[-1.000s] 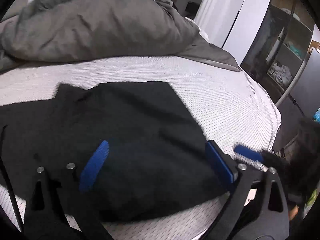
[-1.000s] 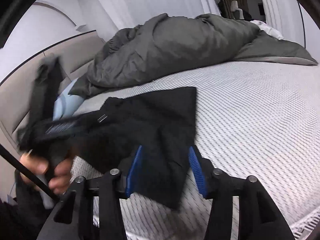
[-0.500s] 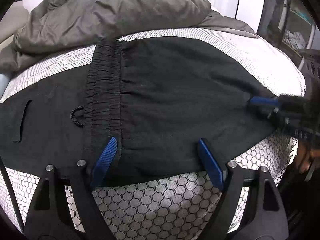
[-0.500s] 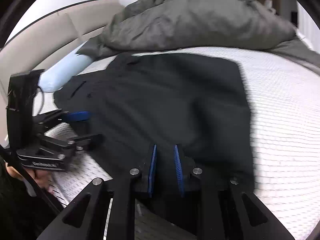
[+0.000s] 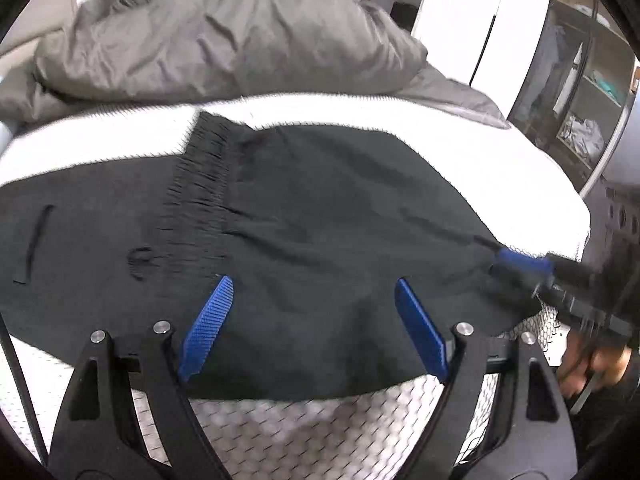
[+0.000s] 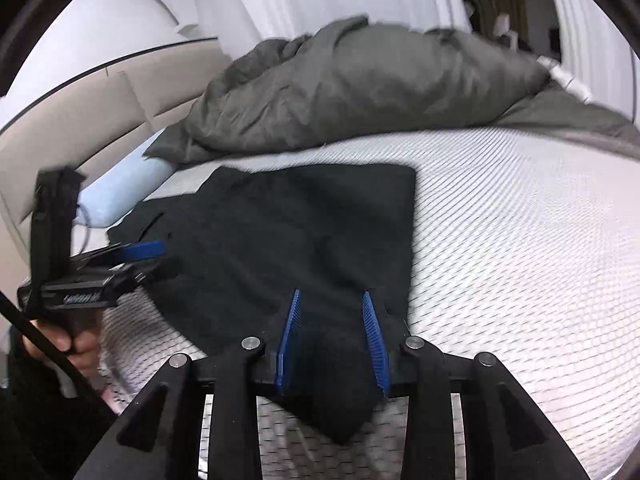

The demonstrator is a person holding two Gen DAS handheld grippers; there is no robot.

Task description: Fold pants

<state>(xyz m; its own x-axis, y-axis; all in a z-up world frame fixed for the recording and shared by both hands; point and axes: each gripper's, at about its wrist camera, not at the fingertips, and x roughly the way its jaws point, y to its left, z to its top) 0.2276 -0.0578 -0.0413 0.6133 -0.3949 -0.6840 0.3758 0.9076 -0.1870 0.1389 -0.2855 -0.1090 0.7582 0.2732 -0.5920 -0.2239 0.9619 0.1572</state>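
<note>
Nearest the pants' (image 5: 320, 240) front hem, the left gripper (image 5: 316, 328) hangs with its blue pads spread wide, dark cloth showing between them but nothing pinched; my guess is it has let go, or is poised to press the fold flat. At the pants' right-hand corner, the right gripper (image 6: 332, 336) has its pads partly parted with a tongue of black fabric lying between them. Whether they actually bite the cloth I cannot tell, though the corner droops towards the mattress (image 6: 520, 240) edge as if loosely held, perhaps to tug the layer square.

Further back on the pants, the gathered waistband (image 5: 200, 184) lies across a lower layer, so at least one fold looks done, with the upper half laid over to line up the edges. Beyond the pants' far edge, a rumpled grey duvet (image 5: 224, 36) is heaped clear of the working space, and a pale blue bolster (image 6: 120, 192) lies beside their far left corner.
</note>
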